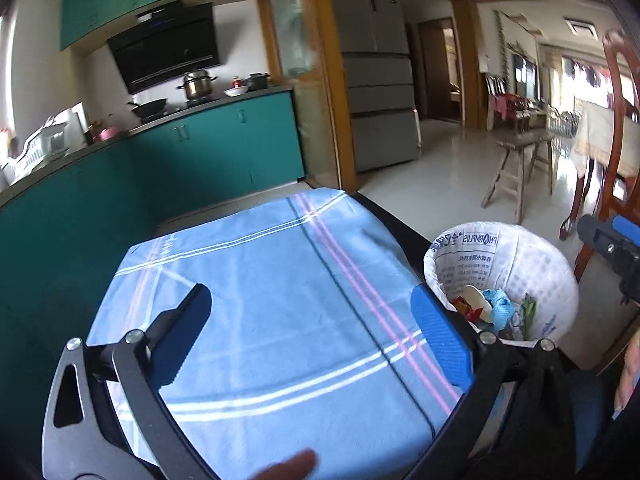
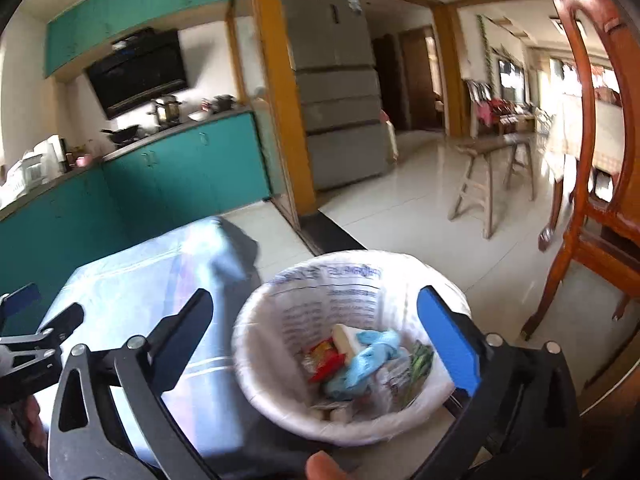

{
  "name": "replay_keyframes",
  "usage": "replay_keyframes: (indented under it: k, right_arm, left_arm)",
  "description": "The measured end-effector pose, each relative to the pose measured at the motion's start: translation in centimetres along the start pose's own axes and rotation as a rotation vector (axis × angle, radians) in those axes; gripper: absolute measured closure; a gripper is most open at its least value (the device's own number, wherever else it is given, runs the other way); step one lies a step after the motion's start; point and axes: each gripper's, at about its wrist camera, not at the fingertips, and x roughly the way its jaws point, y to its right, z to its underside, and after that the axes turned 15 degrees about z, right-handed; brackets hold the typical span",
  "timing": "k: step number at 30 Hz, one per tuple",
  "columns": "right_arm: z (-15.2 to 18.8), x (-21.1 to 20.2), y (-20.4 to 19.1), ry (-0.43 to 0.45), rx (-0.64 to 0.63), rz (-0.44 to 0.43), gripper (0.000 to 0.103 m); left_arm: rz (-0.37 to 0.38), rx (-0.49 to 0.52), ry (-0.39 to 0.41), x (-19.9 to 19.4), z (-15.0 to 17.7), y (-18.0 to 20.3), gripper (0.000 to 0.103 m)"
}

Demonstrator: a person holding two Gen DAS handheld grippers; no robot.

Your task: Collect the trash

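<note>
Trash [image 2: 352, 360] lies in the bottom of a white-lined bin [image 2: 256, 360] on the floor just beside a bench [image 1: 384, 216] draped with a blue cloth [image 1: 260, 300]. In the heap are a red wrapper [image 2: 326, 358], a light-blue crumpled piece [image 2: 372, 350], a white piece [image 2: 344, 340] and something green [image 2: 422, 358]; the rest is too blurred to name. The liner [image 1: 532, 264] folds over the rim and carries blue print on its inside wall.

The left gripper [image 1: 316, 308] hangs over the cloth, its fingers spread wide with nothing between them but the cloth below; one dark finger [image 1: 188, 332] sits on the picture's left, one blue-padded finger [image 1: 440, 340] by the bench's edge next to the bin. The right gripper [image 2: 320, 320] hangs above the bin, fingers likewise released and empty, the dark one [image 2: 184, 336] over the cloth's edge and the blue one [image 2: 448, 344] over the bin's far rim. Neither touches the trash. Each gripper shows at the edge of the other's view. A fingertip [image 2: 324, 466] of the person shows at the bottom of the right view.

Behind stand teal cabinets [image 1: 224, 144] with pots on top, a grey fridge [image 1: 376, 68], a wooden stool [image 2: 484, 172] and a red-brown chair [image 2: 592, 208] near the bin
</note>
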Motion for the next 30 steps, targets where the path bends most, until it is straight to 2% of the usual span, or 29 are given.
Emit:
replay_keyframes:
  k: [6,10,13,20,30]
  right_arm:
    - [-1.5,-6.2,-1.5,0.099,-0.019,-0.038,0.003]
    - [-1.6,-8.7,-2.4,0.132,-0.041,-0.037,0.003]
    - [-1.6,-9.9,-2.6,0.142,-0.047,-0.042,0.003]
    - [-1.1,-12.4,-3.8,0.194,-0.117,0.001,0.003]
    - [-0.9,-14.0,-4.4,0.22,-0.135,0.001,0.003]
  left_arm:
    - [0.0,-0.067,0.06,-7.2,0.6,-1.2,0.003]
    - [-0.044,-0.041,0.104,-10.5,1.0,-0.9,0.003]
    - [-0.051,-0.021,0.132,-12.5,1.2,-0.5,0.003]
    - [-0.033,-0.019,0.172,-15.2,1.3,-0.4,0.003]
    - [-0.029,-0.053,0.17,-15.8,1.8,-1.3,0.003]
